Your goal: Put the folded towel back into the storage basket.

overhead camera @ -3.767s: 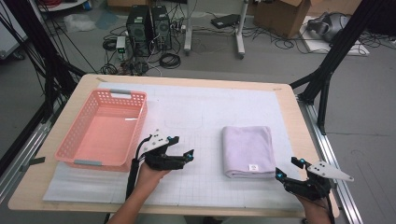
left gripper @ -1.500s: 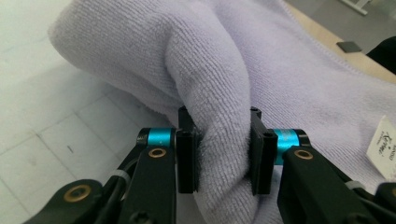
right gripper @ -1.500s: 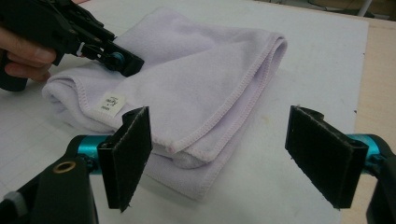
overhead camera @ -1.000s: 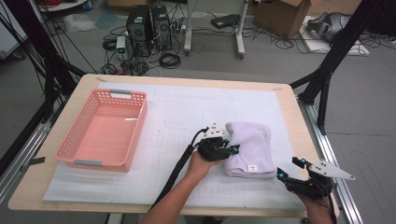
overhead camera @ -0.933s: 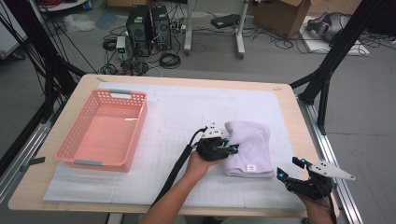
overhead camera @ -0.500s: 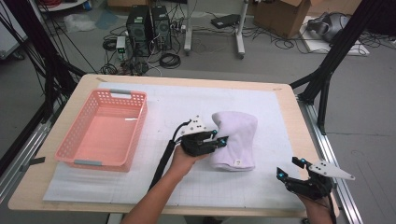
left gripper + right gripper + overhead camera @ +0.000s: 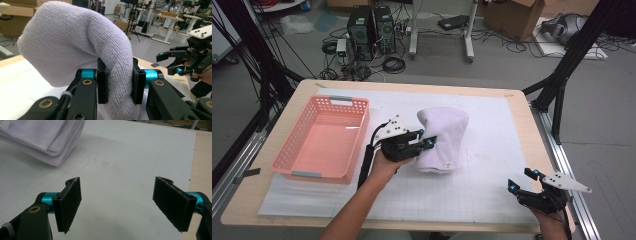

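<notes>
A folded lilac towel (image 7: 441,140) hangs lifted off the white gridded mat (image 7: 472,175) near the table's middle, bulging upward. My left gripper (image 7: 426,141) is shut on the towel's left edge; in the left gripper view its two black pads (image 7: 102,80) squeeze the terry fold (image 7: 75,45). At the front right corner of the table my right gripper (image 7: 521,186) rests with its jaws wide open. Nothing lies between the right gripper's pads (image 7: 71,203), and the towel's stitched layers (image 7: 47,137) show at the upper left of the right gripper view.
A pink plastic basket (image 7: 294,160) stands empty on the left side of the mat. The wooden table's edge (image 7: 542,135) runs along the right, with black frame legs and cables on the floor beyond. The other gripper (image 7: 186,61) appears far right in the left gripper view.
The left gripper reached the towel and shut on its left edge, then carried it up and to the left toward the basket. The right gripper has stayed in place.
</notes>
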The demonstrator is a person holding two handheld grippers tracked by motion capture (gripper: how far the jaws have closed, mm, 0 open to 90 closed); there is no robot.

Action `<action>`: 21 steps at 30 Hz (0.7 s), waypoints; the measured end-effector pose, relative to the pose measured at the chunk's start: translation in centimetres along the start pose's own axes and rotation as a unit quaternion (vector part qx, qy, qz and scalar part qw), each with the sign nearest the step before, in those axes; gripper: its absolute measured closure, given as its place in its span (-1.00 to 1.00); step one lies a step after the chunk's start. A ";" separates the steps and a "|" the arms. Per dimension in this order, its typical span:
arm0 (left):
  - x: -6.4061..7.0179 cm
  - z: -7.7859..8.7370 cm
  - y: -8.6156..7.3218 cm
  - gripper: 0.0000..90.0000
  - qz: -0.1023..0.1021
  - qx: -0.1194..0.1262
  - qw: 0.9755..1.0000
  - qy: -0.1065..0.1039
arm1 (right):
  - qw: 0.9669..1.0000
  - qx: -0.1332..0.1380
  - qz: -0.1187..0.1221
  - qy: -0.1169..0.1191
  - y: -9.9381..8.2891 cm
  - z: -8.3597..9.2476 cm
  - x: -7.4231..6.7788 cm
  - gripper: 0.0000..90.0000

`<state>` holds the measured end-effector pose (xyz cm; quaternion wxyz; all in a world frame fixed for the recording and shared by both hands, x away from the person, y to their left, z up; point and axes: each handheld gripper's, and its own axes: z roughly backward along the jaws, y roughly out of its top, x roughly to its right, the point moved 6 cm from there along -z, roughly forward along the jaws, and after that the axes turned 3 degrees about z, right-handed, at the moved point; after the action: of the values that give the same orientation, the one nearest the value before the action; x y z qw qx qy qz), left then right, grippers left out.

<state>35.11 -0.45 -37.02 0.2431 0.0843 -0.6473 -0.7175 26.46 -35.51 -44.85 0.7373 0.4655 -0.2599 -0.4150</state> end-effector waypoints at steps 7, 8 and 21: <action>-0.9 2.7 1.2 0.62 -0.003 0.015 1.000 0.007 | 1.000 -0.003 0.002 0.000 0.0 -0.1 -0.1 -0.51; -1.1 3.1 1.3 0.62 -0.003 0.019 1.000 0.008 | 1.000 -0.004 0.000 0.001 0.0 -0.1 -0.2 -0.51; -3.1 7.7 3.8 0.62 -0.002 0.044 0.999 0.020 | 1.000 0.000 0.000 -0.001 0.1 -0.1 -0.2 -0.51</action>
<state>35.31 7.64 -32.81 0.2509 0.1105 -0.6731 -0.6868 26.46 -35.29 -44.76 0.7372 0.4648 -0.2606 -0.4153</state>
